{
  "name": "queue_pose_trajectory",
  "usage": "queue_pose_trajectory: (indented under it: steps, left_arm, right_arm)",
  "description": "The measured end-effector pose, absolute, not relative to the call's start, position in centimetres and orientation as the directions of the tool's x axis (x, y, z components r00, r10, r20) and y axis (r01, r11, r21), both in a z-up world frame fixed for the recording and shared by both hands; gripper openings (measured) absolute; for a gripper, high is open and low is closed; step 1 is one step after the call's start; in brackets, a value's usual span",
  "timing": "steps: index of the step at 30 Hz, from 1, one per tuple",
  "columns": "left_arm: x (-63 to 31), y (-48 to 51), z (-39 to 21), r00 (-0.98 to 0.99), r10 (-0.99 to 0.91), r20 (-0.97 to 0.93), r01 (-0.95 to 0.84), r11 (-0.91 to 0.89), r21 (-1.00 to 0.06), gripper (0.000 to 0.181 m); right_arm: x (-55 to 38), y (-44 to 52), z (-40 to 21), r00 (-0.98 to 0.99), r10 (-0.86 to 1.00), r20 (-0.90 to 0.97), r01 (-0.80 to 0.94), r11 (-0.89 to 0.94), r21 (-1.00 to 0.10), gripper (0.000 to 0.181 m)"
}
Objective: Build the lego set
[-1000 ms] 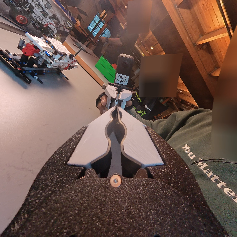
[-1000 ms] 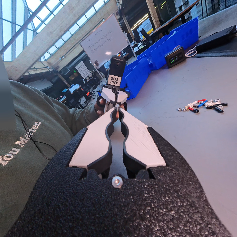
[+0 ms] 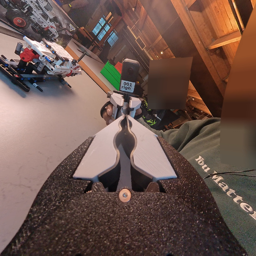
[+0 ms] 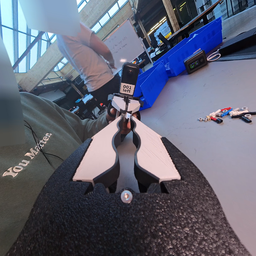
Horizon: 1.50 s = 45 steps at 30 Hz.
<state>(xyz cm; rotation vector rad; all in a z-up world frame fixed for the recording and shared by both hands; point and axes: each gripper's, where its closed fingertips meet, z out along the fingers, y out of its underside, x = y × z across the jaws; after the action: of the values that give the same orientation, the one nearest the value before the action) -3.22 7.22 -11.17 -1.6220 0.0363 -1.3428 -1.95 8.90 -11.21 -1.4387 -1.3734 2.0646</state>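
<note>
Up close, the two grippers face each other tip to tip above a grey table (image 3: 41,131). In the left wrist view the left gripper (image 3: 126,116) has its jaws pressed together at the tips, with only a hairline slit between them; whether a piece is pinched there I cannot tell from this view. In the right wrist view the right gripper (image 4: 126,117) has its tips a little apart, and a small white lego piece (image 4: 127,115) sits between them, right where the left gripper's tips meet it. It looks clamped, though which gripper bears it I cannot say for certain. A hand (image 3: 109,112) wraps the right gripper's handle in the centre of the left view.

At the upper left of the left view stands the half-built lego truck (image 3: 41,62): white panels, a red block at its rear, black beams and blue pins below, resting on the table. Behind it, at the top left edge, leans the set's box (image 3: 34,18) with a picture of the finished truck.

At the right edge of the right view lies a small scatter of loose pieces (image 4: 227,114), white, red, blue, black and grey. Farther back sit blue bins (image 4: 159,85) and a small black device with a lit screen (image 4: 196,64). Beyond are a whiteboard (image 4: 124,44), timber beams and tall windows, and a person stands behind in the upper left.
</note>
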Motion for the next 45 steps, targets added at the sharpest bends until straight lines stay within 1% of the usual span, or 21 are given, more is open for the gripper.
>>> queue_pose_trajectory:
  steps: [15,21,25,28,29,30,31,33,36,37,39,41,42,44,45]
  left_arm:
    - [-3.2,7.1,-10.9,0.386,-0.577,0.72,0.525,-0.505,-0.685,0.0]
    - [-3.1,7.1,-11.0,0.387,-0.575,0.721,0.523,-0.507,-0.685,0.0]
    - [-3.1,7.1,-11.0,0.388,-0.575,0.721,0.523,-0.507,-0.685,0.0]
    - [-3.1,7.2,-11.1,0.414,-0.574,0.706,0.512,-0.495,-0.702,0.0]
    - [-3.1,7.2,-11.0,0.424,-0.58,0.695,0.504,-0.486,-0.714,0.004]
    - [-3.0,7.1,-10.9,0.433,-0.589,0.682,0.491,-0.481,-0.727,0.013]
    - [-2.9,7.0,-10.9,0.446,-0.598,0.666,0.469,-0.477,-0.743,0.021]
    - [-2.8,6.7,-11.1,0.49,-0.617,0.616,0.407,-0.464,-0.787,0.029]
    - [-2.8,6.3,-11.6,0.575,-0.641,0.509,0.281,-0.43,-0.858,0.035]
    - [-3.0,6.3,-11.9,0.608,-0.639,0.472,0.237,-0.421,-0.876,0.04]
    - [-3.8,6.4,-13.3,0.694,-0.613,0.379,0.127,-0.414,-0.901,0.044]
    - [-3.7,6.3,-15.2,0.74,-0.61,0.285,-0.009,-0.431,-0.902,0.045]
    - [-3.6,6.3,-16.7,0.764,-0.61,0.21,-0.109,-0.443,-0.89,0.045]
    - [-3.3,6.1,-19.8,0.776,-0.625,0.081,-0.291,-0.47,-0.833,0.044]
    - [-3.1,6.1,-21.0,0.773,-0.633,0.039,-0.35,-0.478,-0.806,0.043]
  right_arm:
    - [-1.9,8.7,-11.1,-0.475,0.66,-0.582,0.279,-0.514,-0.811,0.006]
    - [-1.9,8.7,-11.1,-0.476,0.664,-0.577,0.274,-0.511,-0.814,0.0]
    - [-1.8,8.6,-11.0,-0.478,0.664,-0.574,0.274,-0.508,-0.816,0.0]
    - [-1.8,8.6,-10.9,-0.478,0.664,-0.574,0.273,-0.509,-0.816,0.0]
    - [-1.8,8.6,-10.9,-0.478,0.664,-0.575,0.272,-0.51,-0.816,0.0]
    - [-1.8,8.6,-10.9,-0.474,0.665,-0.577,0.274,-0.511,-0.815,0.0]
    - [-1.9,8.6,-10.9,-0.469,0.667,-0.579,0.277,-0.511,-0.814,0.0]
    - [-2.0,8.5,-11.1,-0.459,0.668,-0.586,0.287,-0.512,-0.81,0.0]
    - [-2.1,8.1,-11.6,-0.447,0.671,-0.592,0.306,-0.508,-0.805,0.0]
    - [-2.0,8.0,-11.5,-0.452,0.664,-0.595,0.307,-0.511,-0.803,0.0]
    - [-1.9,8.2,-11.2,-0.447,0.661,-0.603,0.298,-0.525,-0.797,0.0]
    - [-1.5,8.9,-11.1,-0.423,0.678,-0.601,0.289,-0.528,-0.798,0.0]
    - [-1.3,9.3,-11.0,-0.408,0.679,-0.611,0.287,-0.54,-0.791,0.0]
    - [-0.8,10.0,-11.1,-0.371,0.667,-0.646,0.295,-0.575,-0.763,0.0]
    - [-0.5,10.3,-11.3,-0.349,0.662,-0.663,0.298,-0.593,-0.748,0.0]
